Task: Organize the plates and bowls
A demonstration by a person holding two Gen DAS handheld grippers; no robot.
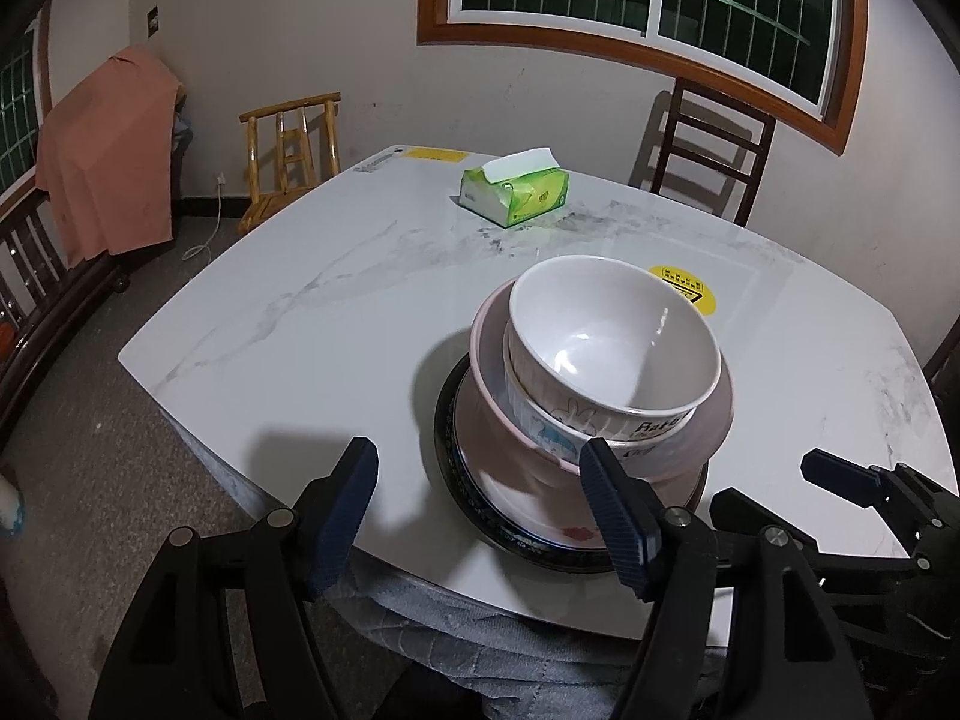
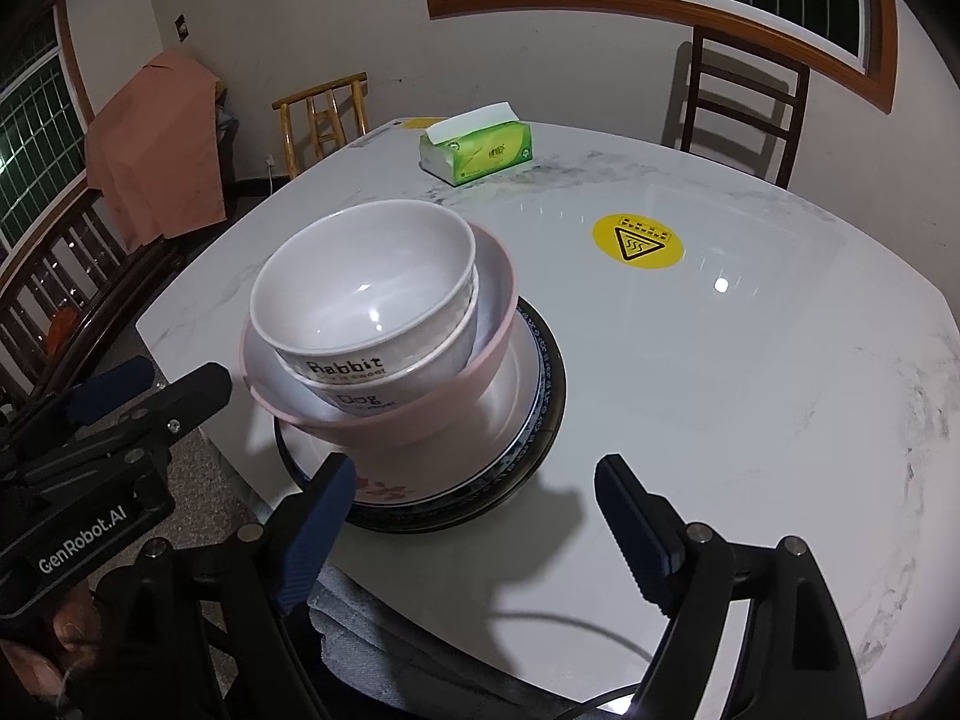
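Left gripper (image 1: 480, 516): your fingers (image 1: 345, 516) stand wide apart and hold nothing. The inner finger sits in front of the stack's near edge in the left wrist view; whether it touches, you cannot tell from here.
Right gripper (image 2: 474, 531): your jaws are spread wide with nothing between them. The left finger (image 2: 315, 531) sits just in front of the plates, the other over bare bench.
Hand pose: both of your grippers angle down toward the near edge of the bench (image 1: 288, 312), flanking the stack, left gripper on its left, right gripper on its right.
Plates (image 2: 504, 420): a dark-rimmed plate lies at the bottom with a white flowered one on it, close to the near edge.
Pink bowl (image 2: 480, 384): it sits on the plates, leaning a little toward you.
Dog bowl (image 2: 366, 399): nested inside the pink one.
Rabbit bowl (image 2: 360, 288): nested on top, empty.
Progress: by my reading the stacking looks done, since no other plate or bowl shows on the bench. What may remain is straightening the leaning bowls.
Tissue pack (image 1: 514, 187): far side of the bench, well apart from the stack.
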